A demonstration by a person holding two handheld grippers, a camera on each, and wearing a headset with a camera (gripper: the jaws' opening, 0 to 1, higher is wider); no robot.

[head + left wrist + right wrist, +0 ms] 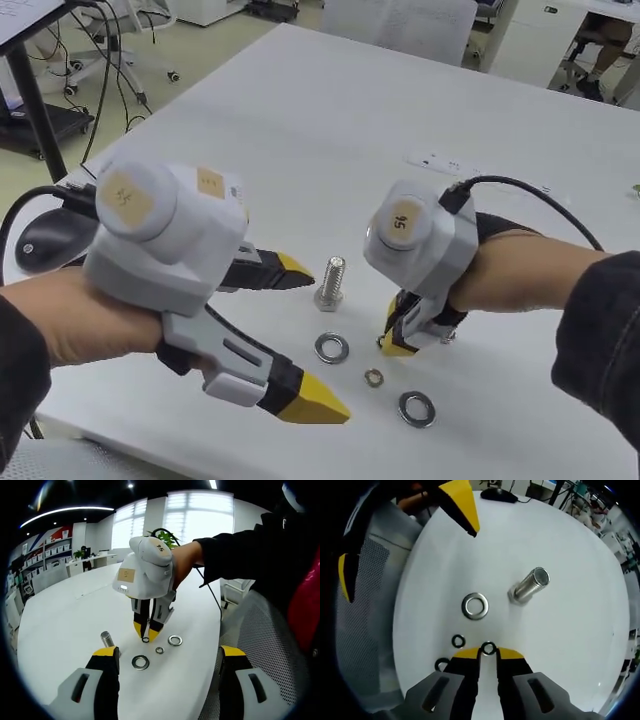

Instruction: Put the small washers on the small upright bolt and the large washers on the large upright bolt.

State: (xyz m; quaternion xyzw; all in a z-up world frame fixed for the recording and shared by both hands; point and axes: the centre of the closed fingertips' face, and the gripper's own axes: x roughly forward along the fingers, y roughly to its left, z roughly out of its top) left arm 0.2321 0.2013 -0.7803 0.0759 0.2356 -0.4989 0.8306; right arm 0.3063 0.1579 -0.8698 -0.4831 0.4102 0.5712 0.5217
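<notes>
At a white tabletop (330,130), the right tongs (398,345) point steeply down, their yellow tips closed to a narrow gap and pinching a small washer (489,644) by its edge, low over the surface. The left tongs (302,335) hover beside them, spread wide and carrying nothing. An upright bolt (332,278) stands head-down between the two tools. Loose on the tabletop in front of the bolt lie a large washer (319,348), a second small washer (368,378) and another large washer (404,409).
</notes>
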